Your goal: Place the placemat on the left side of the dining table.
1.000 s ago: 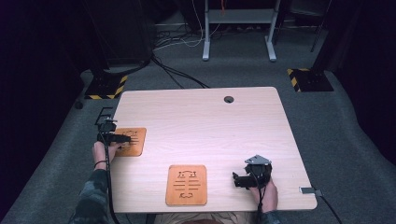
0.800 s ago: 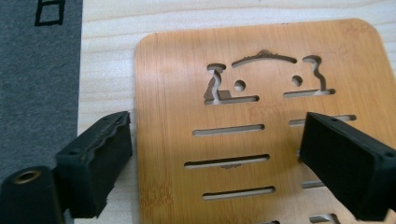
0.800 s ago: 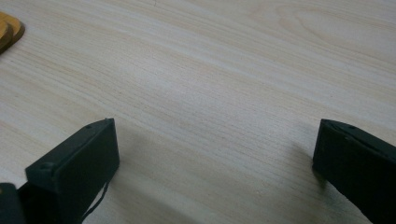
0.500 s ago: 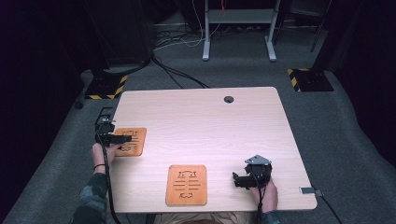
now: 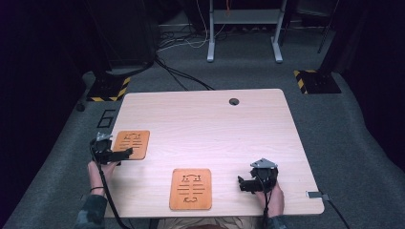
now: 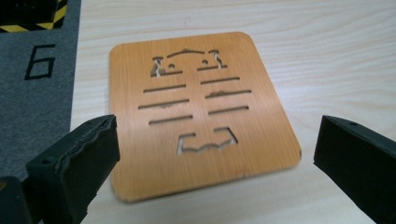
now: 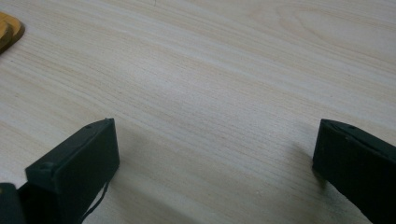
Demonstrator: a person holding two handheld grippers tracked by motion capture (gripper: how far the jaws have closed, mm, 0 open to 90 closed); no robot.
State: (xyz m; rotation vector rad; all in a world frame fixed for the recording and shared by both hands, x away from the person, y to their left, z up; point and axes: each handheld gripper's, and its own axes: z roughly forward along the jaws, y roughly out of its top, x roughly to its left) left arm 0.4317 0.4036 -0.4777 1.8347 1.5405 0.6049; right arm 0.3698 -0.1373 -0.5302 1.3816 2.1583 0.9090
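Observation:
Two orange wooden mats with cat-shaped cut-outs lie flat on the light wood table [image 5: 205, 124]. One mat [image 5: 131, 144] sits near the left edge, the other mat [image 5: 191, 188] near the front middle. My left gripper [image 5: 123, 154] is open at the left mat's near left corner. In the left gripper view its jaws stand wide on either side of that mat [image 6: 201, 112], low above it. My right gripper [image 5: 242, 184] rests open on bare wood right of the front mat, pointing left. In the right gripper view [image 7: 217, 140] a mat corner [image 7: 9, 30] shows at the far left.
A round cable hole [image 5: 233, 101] lies near the table's far edge. The left mat lies close to the table's left edge, where grey carpet with a "6" mark [image 6: 39, 60] begins. Hazard-striped bases [image 5: 107, 88] [image 5: 315, 81] and a desk frame stand on the floor beyond.
My left gripper has drifted slightly toward the near edge, along the left mat's side. The right gripper and both mats have not moved.

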